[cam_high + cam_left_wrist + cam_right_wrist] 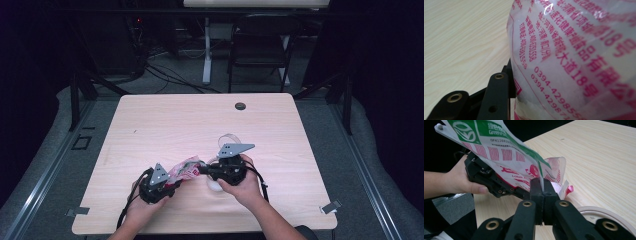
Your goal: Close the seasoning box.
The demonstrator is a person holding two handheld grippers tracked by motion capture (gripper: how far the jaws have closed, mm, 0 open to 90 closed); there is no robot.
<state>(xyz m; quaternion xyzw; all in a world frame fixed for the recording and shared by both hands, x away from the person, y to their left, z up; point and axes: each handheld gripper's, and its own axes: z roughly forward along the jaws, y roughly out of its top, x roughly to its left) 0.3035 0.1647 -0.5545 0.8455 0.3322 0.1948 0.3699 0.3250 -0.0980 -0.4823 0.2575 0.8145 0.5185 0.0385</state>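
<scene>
Two hand-held grippers meet over one soft plastic pouch (184,169) printed in pink, red and green, low in the middle of the high view, above the pale wooden table (165,125). The left gripper (172,184), at the lower left of that group, has the pouch's bulging body between its black jaws; in the left gripper view the translucent film with pink lettering (574,60) sits against the one jaw that shows, lower left of the frame, so the claw stands at a middling width, clasping the pouch. The right gripper (542,195) has its two black pads pressed nearly together on the thin upper edge of the pouch (506,152), pinching the film at the centre of the right gripper view. Behind it, at the left of that frame, a hand wraps the other gripper's body. A round, pale-rimmed container (604,213) lies on the table at the lower right of the right gripper view, just beside the jaws. A small dark disc (240,106) sits near the table's far edge.
</scene>
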